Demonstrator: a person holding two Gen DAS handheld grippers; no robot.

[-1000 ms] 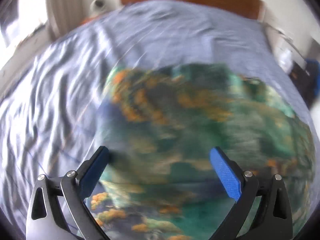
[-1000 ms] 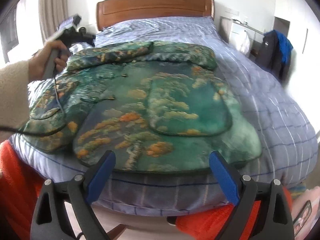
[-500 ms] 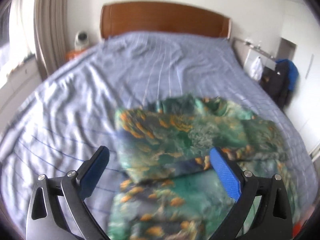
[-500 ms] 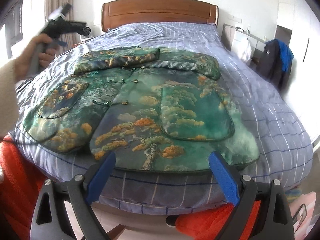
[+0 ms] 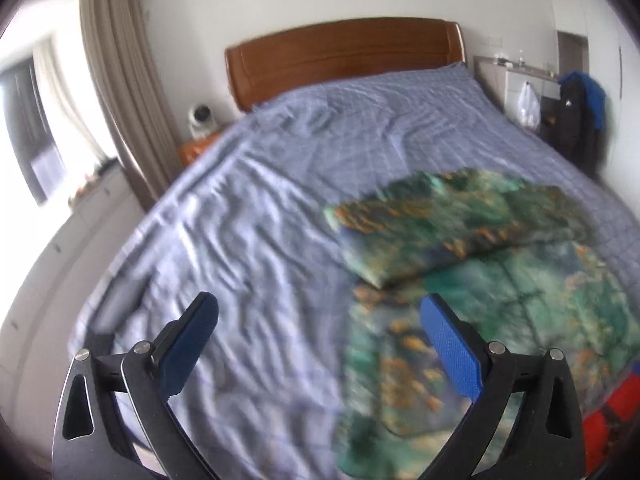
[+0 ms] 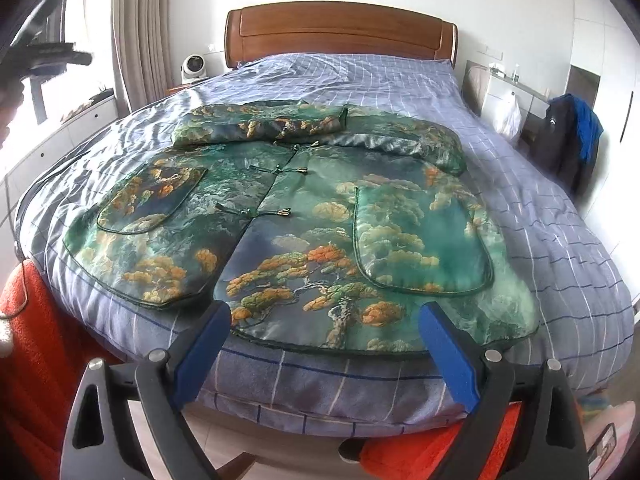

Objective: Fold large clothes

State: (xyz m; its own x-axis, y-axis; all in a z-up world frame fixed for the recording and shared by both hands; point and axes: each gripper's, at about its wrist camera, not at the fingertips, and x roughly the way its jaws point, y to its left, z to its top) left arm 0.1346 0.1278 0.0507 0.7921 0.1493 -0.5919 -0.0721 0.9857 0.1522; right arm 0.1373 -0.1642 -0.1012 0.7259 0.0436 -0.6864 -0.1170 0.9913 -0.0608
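A large green jacket with orange tree print lies front up on the bed, both sleeves folded across its top. Its left sleeve lies over the collar area. In the blurred left wrist view the jacket fills the right side. My left gripper is open and empty, high above the bed to the left of the jacket; it also shows at the far left of the right wrist view. My right gripper is open and empty, at the foot of the bed just short of the jacket's hem.
The bed has a blue checked cover and a wooden headboard. A small white fan stands on the nightstand at left. Curtains hang at left. Dark clothes hang at right. Red fabric lies by the bed's foot.
My left gripper has lifted up and away to the left from the folded sleeve. The right gripper has stayed at the foot of the bed, rising slightly.
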